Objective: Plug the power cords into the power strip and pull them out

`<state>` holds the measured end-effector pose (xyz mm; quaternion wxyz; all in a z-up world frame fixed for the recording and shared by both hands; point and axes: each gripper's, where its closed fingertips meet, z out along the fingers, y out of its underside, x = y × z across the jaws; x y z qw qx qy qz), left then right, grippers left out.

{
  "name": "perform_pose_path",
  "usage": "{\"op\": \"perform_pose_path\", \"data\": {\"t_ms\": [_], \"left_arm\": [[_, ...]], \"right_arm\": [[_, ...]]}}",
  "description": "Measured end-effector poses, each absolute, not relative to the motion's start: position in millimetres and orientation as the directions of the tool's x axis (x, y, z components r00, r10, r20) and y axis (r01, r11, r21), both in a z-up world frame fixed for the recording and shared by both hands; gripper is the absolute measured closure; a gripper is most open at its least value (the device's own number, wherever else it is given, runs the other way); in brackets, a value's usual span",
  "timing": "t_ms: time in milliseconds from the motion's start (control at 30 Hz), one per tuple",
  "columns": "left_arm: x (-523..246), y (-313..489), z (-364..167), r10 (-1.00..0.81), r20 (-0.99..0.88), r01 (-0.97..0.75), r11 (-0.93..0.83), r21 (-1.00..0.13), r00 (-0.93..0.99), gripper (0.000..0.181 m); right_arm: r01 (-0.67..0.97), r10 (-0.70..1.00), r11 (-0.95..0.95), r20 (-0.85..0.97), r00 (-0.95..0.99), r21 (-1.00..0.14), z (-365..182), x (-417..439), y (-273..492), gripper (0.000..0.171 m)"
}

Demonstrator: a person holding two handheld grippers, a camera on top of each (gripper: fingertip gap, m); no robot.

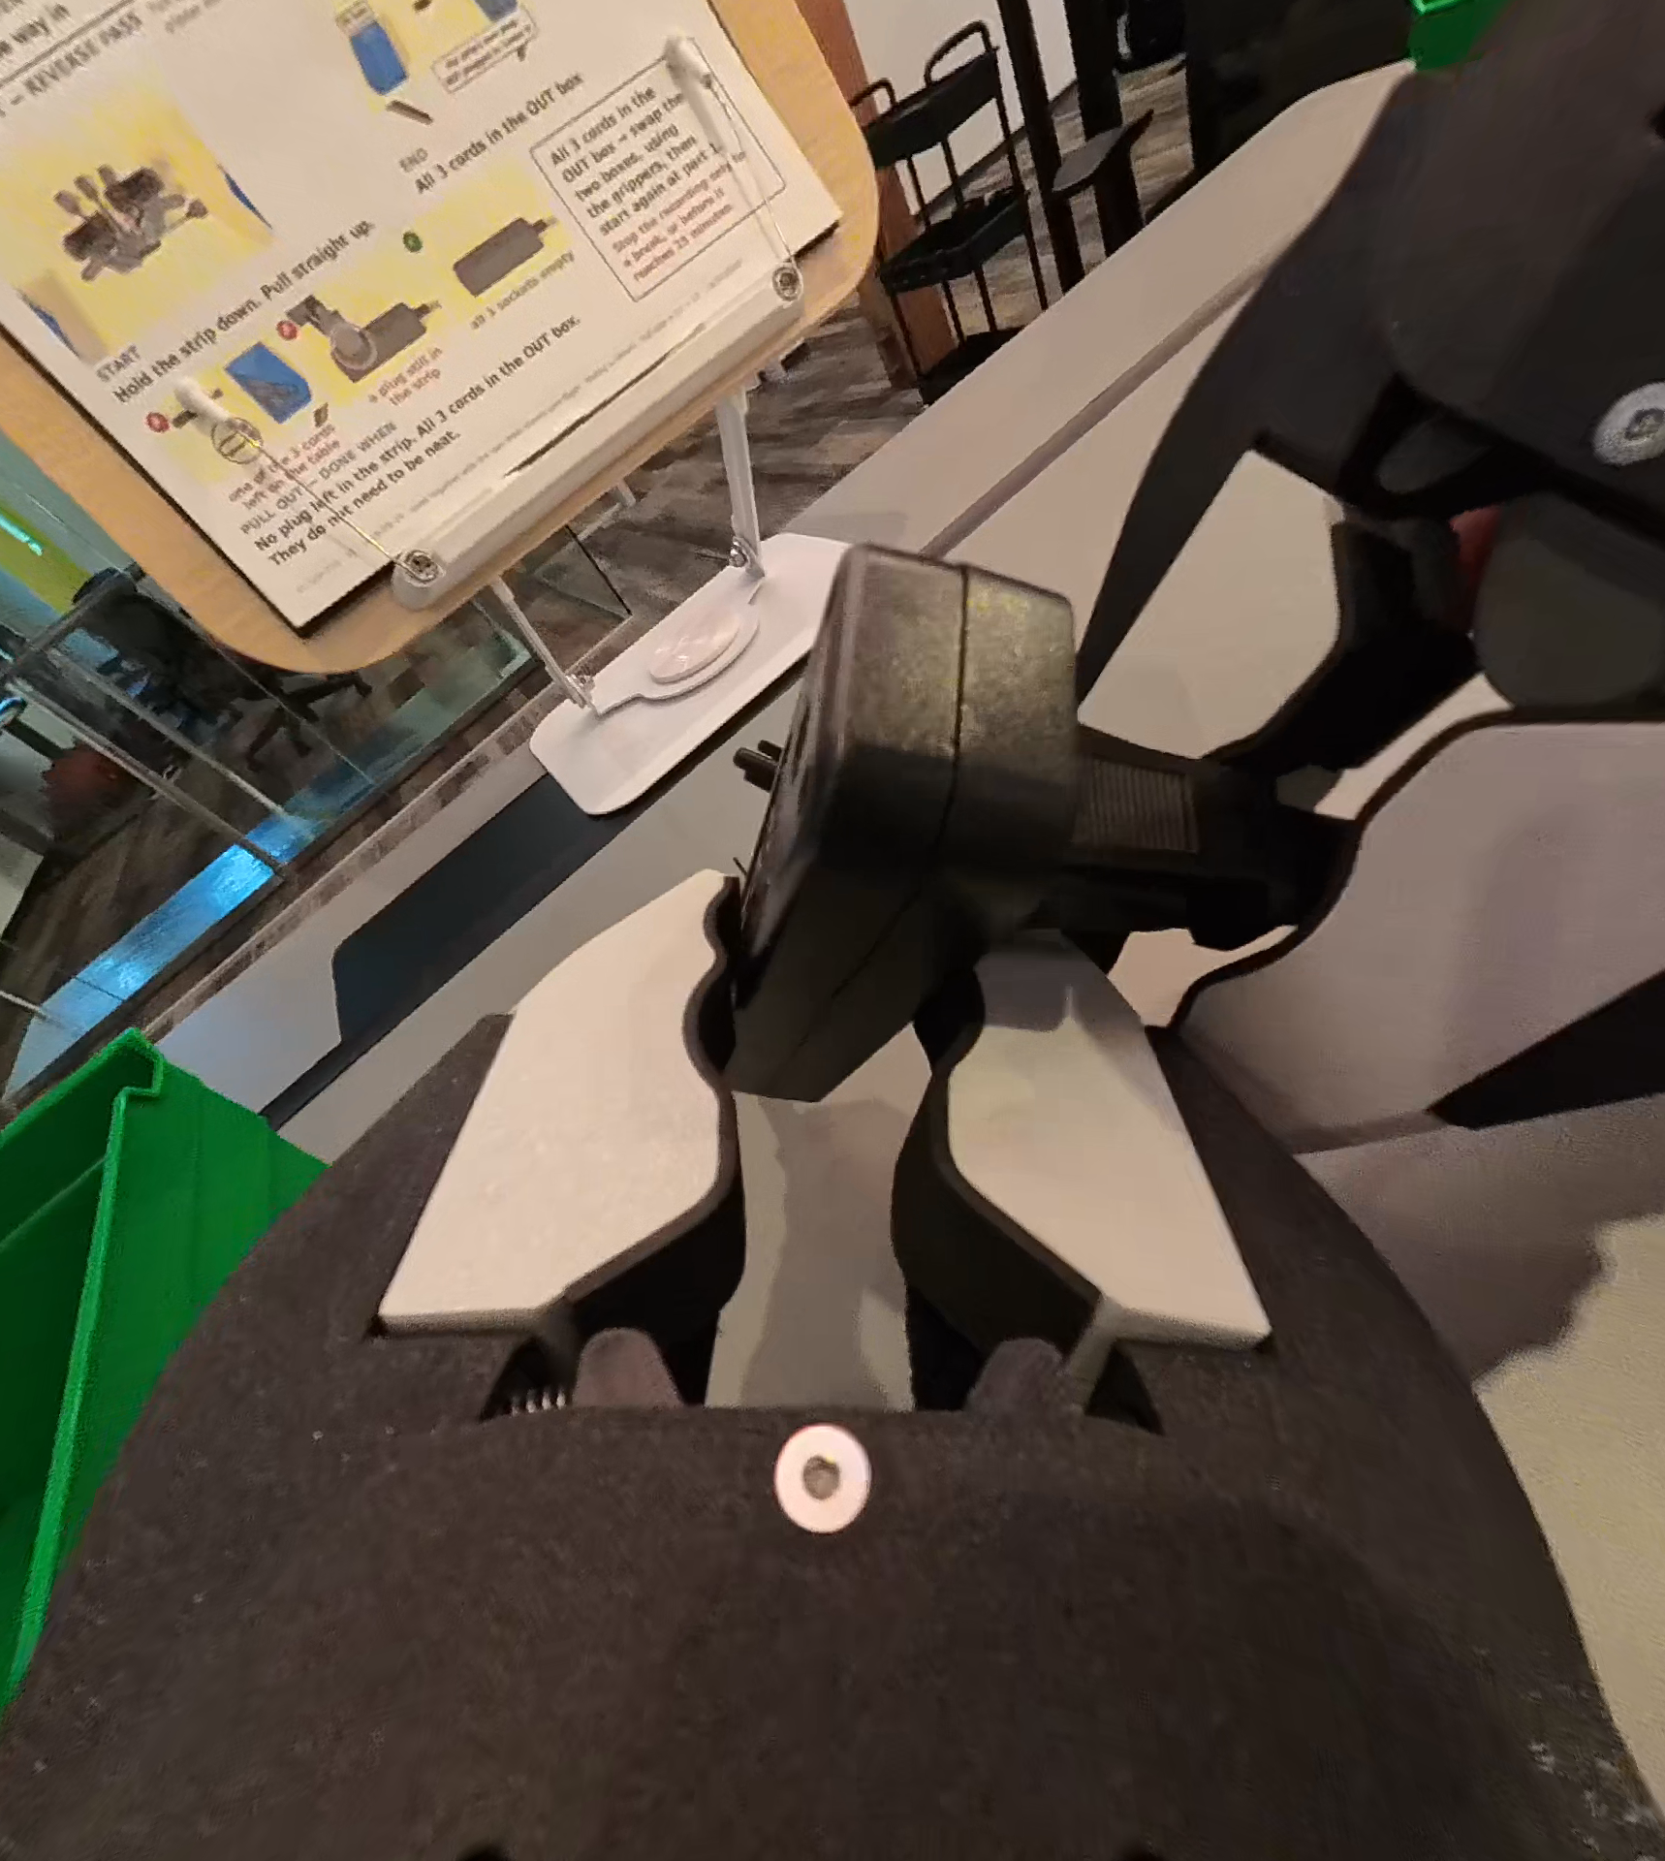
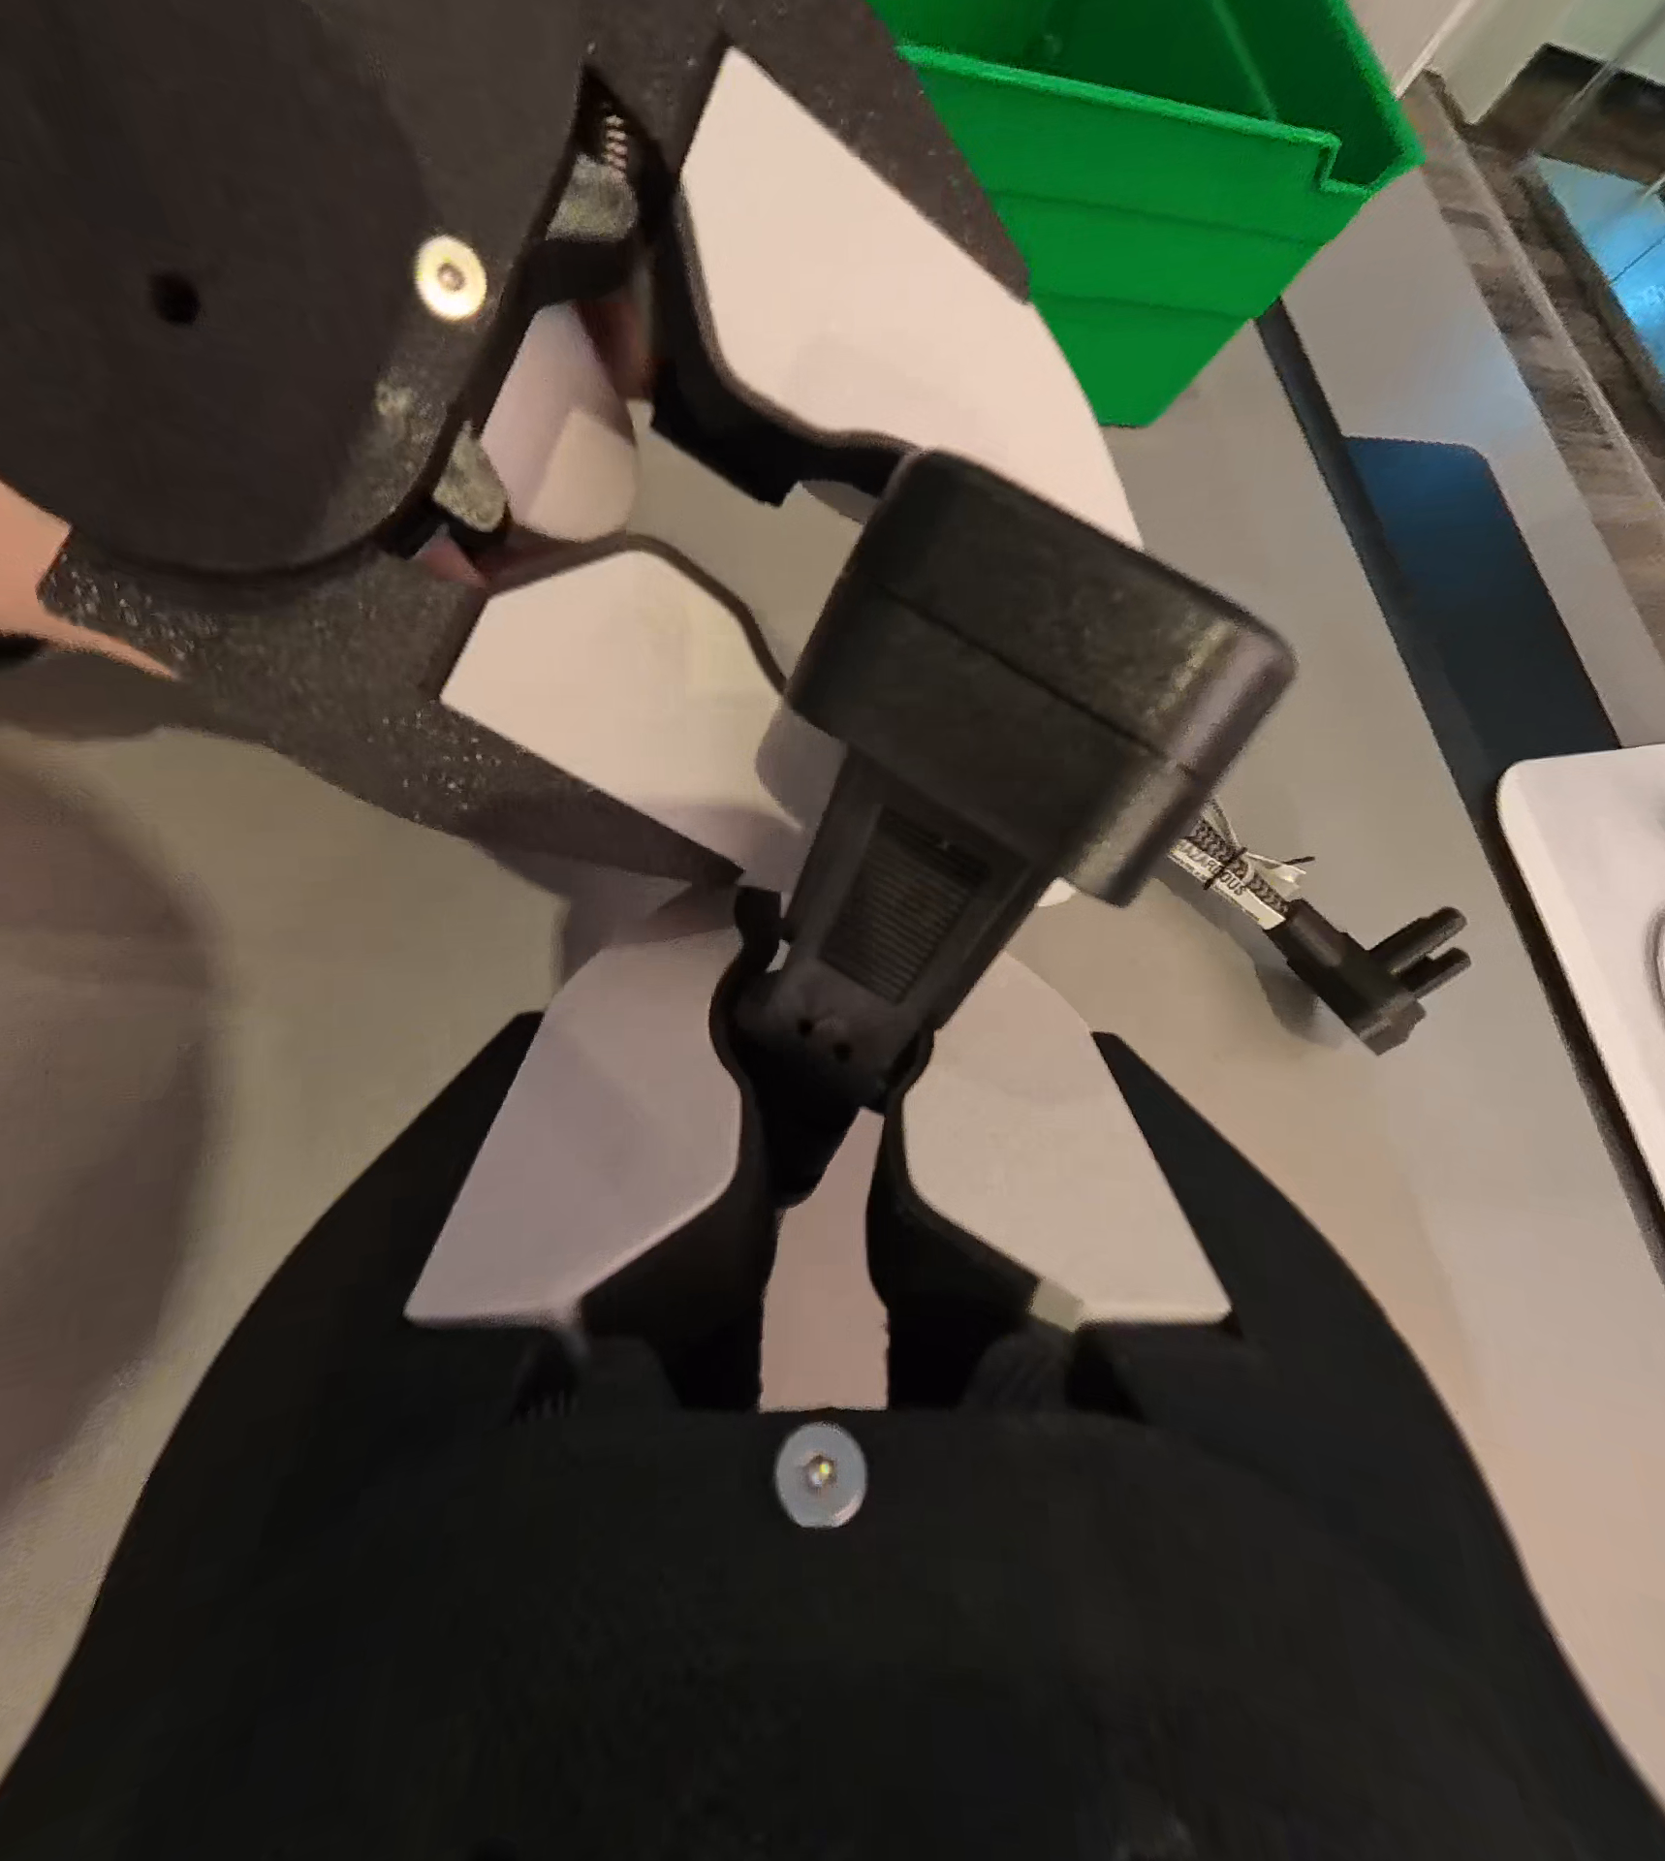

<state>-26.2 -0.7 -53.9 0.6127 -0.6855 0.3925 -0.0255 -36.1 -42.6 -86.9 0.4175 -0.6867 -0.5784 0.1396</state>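
A black block-shaped power strip (image 1: 919, 765) is held in the air between both grippers. A black plug with a ribbed grip (image 1: 1131, 806) sticks out of one side of it. My left gripper (image 1: 828, 997) is shut on the strip's body. My right gripper (image 2: 828, 1017) is shut on the tail of the ribbed plug (image 2: 899, 906), below the strip (image 2: 1040, 665). The right gripper (image 1: 1171, 826) also shows in the left wrist view, entering from the right. The left gripper (image 2: 788, 665) also shows in the right wrist view, clamping the strip from the left. A thin dark cable (image 2: 718, 584) curves behind the strip.
A loose black plug (image 2: 1362, 967) on a braided cord lies on the grey table (image 2: 204, 1007). A green bin (image 1: 53, 1309) (image 2: 1161, 201) stands near the table edge. A white stand (image 1: 667, 705) (image 2: 1614, 1007) holds an instruction sheet (image 1: 385, 302). A glass railing runs beyond the edge.
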Motion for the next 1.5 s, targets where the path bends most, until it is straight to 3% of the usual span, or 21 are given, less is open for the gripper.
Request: {"op": "perform_pose_path", "data": {"t_ms": [333,467,600,767,900,1067,1200,1400,1500], "left_arm": [[-41.1,3.6,-54.0,-0.533,-0.358,-0.434,-0.020,-0.901,0.767,0.145],[-34.9,2.8,-54.7,-0.565,-0.391,-0.472,0.003,-0.881,0.726,0.146],[-27.6,-0.2,-60.7,-0.613,-0.394,-0.496,0.004,-0.868,0.685,0.145],[-34.1,4.1,-61.6,-0.568,-0.434,-0.524,0.005,-0.852,0.700,0.129],[-23.5,-0.6,-71.1,-0.619,-0.483,-0.557,0.087,-0.826,0.619,0.150],[-21.3,1.3,-64.3,-0.566,-0.490,-0.560,0.060,-0.826,0.663,0.150],[-18.8,1.4,-64.0,-0.538,-0.520,-0.592,0.048,-0.804,0.663,0.151],[-25.4,5.9,-75.7,-0.565,-0.337,-0.470,-0.105,-0.876,0.754,0.148],[-27.2,4.2,-74.8,-0.574,-0.409,-0.539,-0.067,-0.840,0.709,0.149]], "right_arm": [[0.530,0.841,-0.180,0.150,0.520,-0.828,-86.9,-52.4,-35.6,0.155],[0.580,0.865,-0.139,0.186,0.465,-0.803,-87.4,-48.1,-36.6,0.154],[0.630,0.913,-0.185,0.105,0.394,-0.754,-93.2,-39.6,-43.2,0.153],[0.672,0.903,-0.173,0.157,0.400,-0.720,-97.1,-36.8,-42.5,0.153],[0.722,0.909,-0.114,0.223,0.353,-0.682,-104.8,-34.1,-42.5,0.154],[0.673,0.916,-0.126,0.176,0.361,-0.728,-100.0,-33.2,-40.6,0.152],[0.723,0.885,-0.122,0.255,0.389,-0.680,-102.2,-25.4,-34.9,0.145],[0.675,0.827,-0.208,0.240,0.508,-0.708,-106.7,-30.1,-28.3,0.150],[0.653,0.840,-0.198,0.216,0.497,-0.731,-107.1,-34.8,-29.8,0.150]]}}
